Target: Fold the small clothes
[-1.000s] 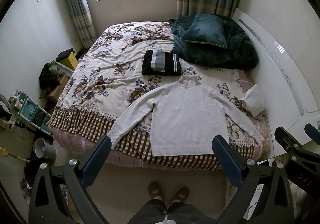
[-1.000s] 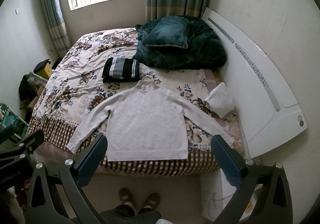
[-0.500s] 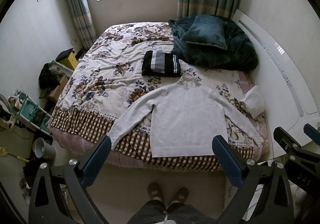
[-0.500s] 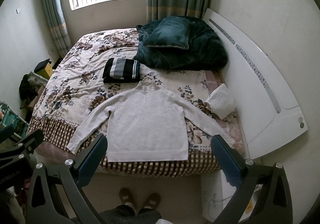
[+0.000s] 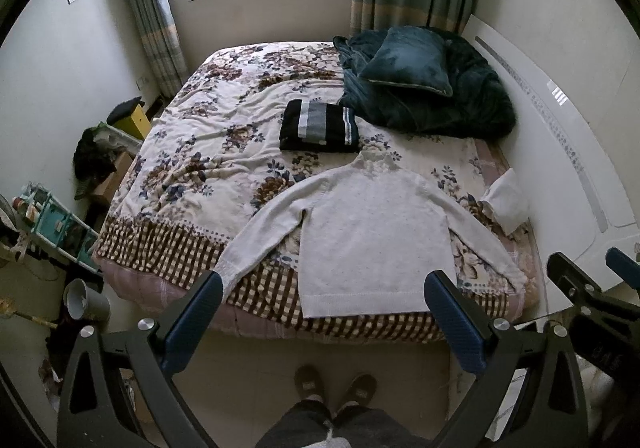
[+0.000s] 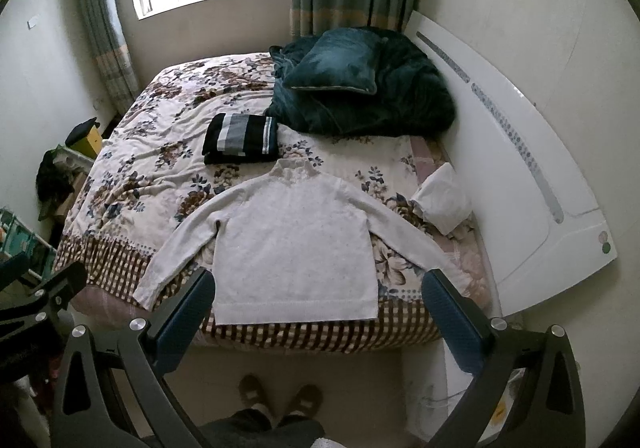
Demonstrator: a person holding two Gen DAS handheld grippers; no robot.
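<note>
**Sweater spread flat, both grippers wide and empty**

Left gripper (image 5: 324, 312) held above the floor at the foot of the bed (image 5: 168, 244), fingers (image 5: 192, 322) spread wide, gripping nothing. Right gripper (image 6: 318, 312) likewise spread wide and empty, fingers (image 6: 452, 318) well short of any cloth.

Straight ahead of both pairs of fingers, between the tips in each view: a white sweater (image 5: 374, 236) lying flat on the floral bedspread (image 5: 208, 152), hem at the near edge, collar pointing away, sleeves angled out to either side. Left sleeve cuff (image 5: 228, 272) just beyond the left gripper's left fingertip; right sleeve end close to the right gripper's right fingertip in the right wrist view.

Farther ahead, past the collar: a folded black striped garment (image 5: 318, 126). Beyond that and to the right, a dark teal pillow (image 5: 406, 66) atop a bunched dark blanket (image 5: 460, 108). Right of the sweater, a small white bundle (image 5: 506, 200) beside the headboard (image 6: 520, 152).
</note>
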